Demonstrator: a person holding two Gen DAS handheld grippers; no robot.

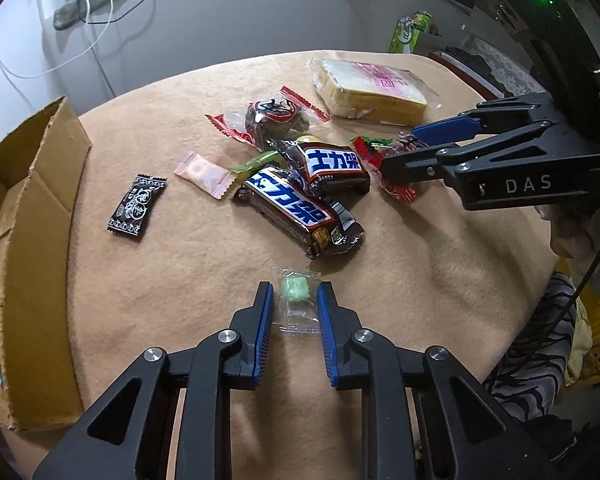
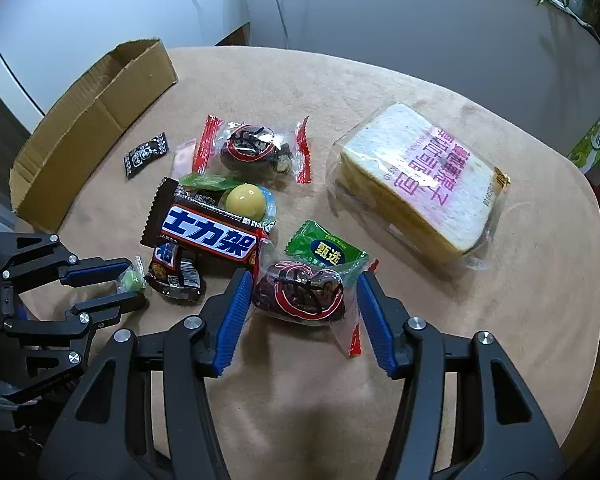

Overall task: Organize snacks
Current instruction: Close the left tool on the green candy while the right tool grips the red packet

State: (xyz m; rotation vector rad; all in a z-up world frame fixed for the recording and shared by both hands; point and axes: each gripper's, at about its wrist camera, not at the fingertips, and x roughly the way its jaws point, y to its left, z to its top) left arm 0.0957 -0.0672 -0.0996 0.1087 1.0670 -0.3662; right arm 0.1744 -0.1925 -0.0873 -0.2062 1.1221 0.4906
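Observation:
Snacks lie on a tan cloth table. My left gripper (image 1: 293,294) is open, its jaws on either side of a small green candy in clear wrap (image 1: 296,290), apart from it; it also shows in the right wrist view (image 2: 130,280). My right gripper (image 2: 300,284) is open around a dark red-wrapped date snack (image 2: 300,292), not closed on it. Two brown chocolate bars (image 1: 296,208) (image 1: 328,166) lie in the middle. A bagged bread loaf (image 2: 416,176) lies at the right. A cardboard box (image 2: 96,120) stands at the left.
Also on the cloth are a black sachet (image 1: 137,210), a pink sachet (image 1: 204,174), a second date snack (image 2: 252,150), a yellow ball jelly (image 2: 246,200) and a green sachet (image 2: 324,248). A green carton (image 1: 410,30) stands beyond the table.

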